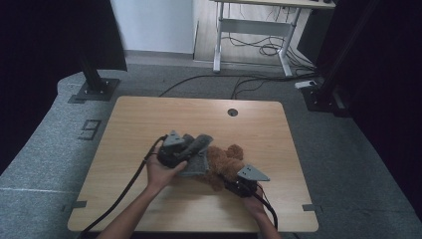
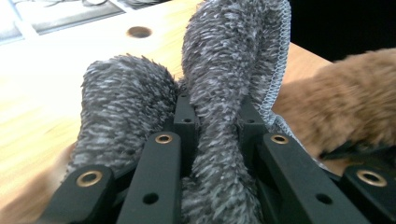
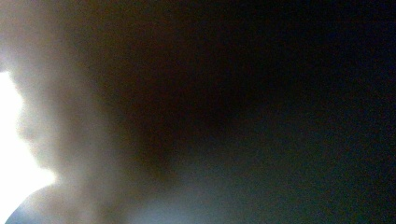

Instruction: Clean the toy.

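A grey fuzzy cloth [image 1: 200, 158] lies bunched at the table's middle, partly over a brown plush toy [image 1: 225, 160]. My left gripper [image 1: 190, 152] is shut on a fold of the cloth. In the left gripper view that fold [image 2: 219, 70] rises between the jaws of the left gripper [image 2: 215, 105], with another roll of cloth on the left and the brown plush toy [image 2: 345, 107] at the right. My right gripper [image 1: 232, 182] points into the toy's lower side, its jaws buried in the fur. The right gripper view is a dark, brownish blur, so its state is unclear.
The wooden table [image 1: 149, 119] has a round cable hole [image 1: 232, 112] near its far edge. Cables trail from both grippers toward the near edge. Beyond the table are black stand bases [image 1: 94, 89] and a white desk frame [image 1: 251, 30] with floor cables.
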The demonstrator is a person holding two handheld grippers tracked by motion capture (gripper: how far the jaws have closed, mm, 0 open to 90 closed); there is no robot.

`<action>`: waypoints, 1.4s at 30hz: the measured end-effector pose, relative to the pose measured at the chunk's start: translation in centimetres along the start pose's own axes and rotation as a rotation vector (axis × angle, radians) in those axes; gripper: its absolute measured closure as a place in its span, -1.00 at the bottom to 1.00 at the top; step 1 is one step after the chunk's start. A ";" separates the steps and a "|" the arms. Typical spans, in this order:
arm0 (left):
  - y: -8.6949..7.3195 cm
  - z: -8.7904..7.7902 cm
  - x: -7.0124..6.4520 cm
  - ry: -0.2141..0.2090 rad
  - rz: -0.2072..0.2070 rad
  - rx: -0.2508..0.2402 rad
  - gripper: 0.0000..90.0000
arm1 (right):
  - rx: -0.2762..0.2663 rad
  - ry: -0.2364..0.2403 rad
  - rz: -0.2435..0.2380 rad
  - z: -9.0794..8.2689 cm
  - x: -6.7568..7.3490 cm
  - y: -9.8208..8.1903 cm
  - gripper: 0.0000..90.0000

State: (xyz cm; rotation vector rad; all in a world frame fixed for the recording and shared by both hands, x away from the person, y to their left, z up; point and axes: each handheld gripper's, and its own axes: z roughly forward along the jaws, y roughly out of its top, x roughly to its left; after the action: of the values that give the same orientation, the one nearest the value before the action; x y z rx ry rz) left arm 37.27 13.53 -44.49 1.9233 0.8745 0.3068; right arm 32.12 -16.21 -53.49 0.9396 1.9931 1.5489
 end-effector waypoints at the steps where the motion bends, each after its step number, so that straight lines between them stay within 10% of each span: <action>1: -0.3 -0.6 0.6 0.001 -0.017 -0.015 0.69 | -0.001 0.000 0.003 0.0 0.0 0.0 0.24; 15: -4.6 -3.0 3.9 0.013 -0.136 -0.035 0.68 | 0.008 -0.010 0.007 0.0 -0.2 -0.1 0.19; 25: -5.8 -2.8 3.2 0.038 -0.125 -0.085 0.69 | -0.020 -0.009 0.057 -4.2 -0.5 1.0 -0.53; 32: -6.4 -3.1 2.1 0.032 -0.086 -0.091 0.69 | -0.062 -0.006 0.048 -7.1 -0.3 3.8 -0.64; 37: -6.6 -3.3 2.0 0.016 -0.091 -0.081 0.70 | -0.019 0.021 0.027 -5.1 -0.8 6.8 -0.60; 42: -7.1 -3.7 1.8 0.005 -0.090 -0.072 0.70 | 0.118 0.060 0.013 -1.1 -0.2 6.0 -0.60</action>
State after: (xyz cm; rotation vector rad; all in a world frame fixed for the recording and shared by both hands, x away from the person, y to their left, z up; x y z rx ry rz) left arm 33.43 19.22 -48.97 1.8119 0.9383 0.2852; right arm 32.90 -16.26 -47.41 0.9635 2.1448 1.4962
